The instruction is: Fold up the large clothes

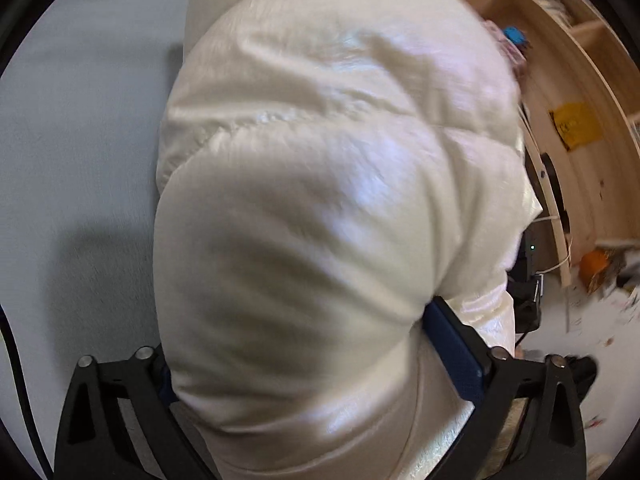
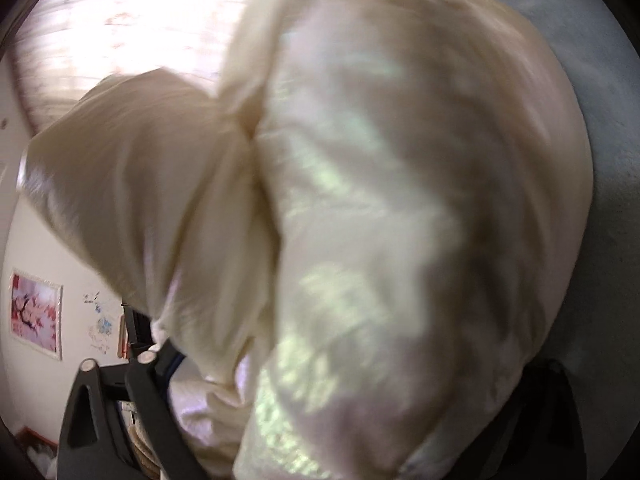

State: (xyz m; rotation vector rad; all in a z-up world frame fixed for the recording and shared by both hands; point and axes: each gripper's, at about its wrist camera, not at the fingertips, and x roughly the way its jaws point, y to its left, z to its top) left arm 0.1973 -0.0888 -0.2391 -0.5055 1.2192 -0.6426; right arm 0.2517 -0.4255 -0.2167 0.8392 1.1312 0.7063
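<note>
Cream puffer jacket [image 1: 320,200] bulges between both grippers' wide-spread fingers, left gripper [image 1: 320,380] and right gripper [image 2: 340,400]; long axis runs frame-upward; whether either grips, cannot tell.

The left tongs [image 1: 320,344] stand spread wide, black fingers [image 1: 452,340] at five and seven o'clock of the left wrist view, a thick cream jacket [image 1: 320,200] bulging between them. The right tongs [image 2: 340,400] also stand wide (only the seven o'clock finger [image 2: 160,360] shows), padding filling the gap; contact is unclear.
</note>
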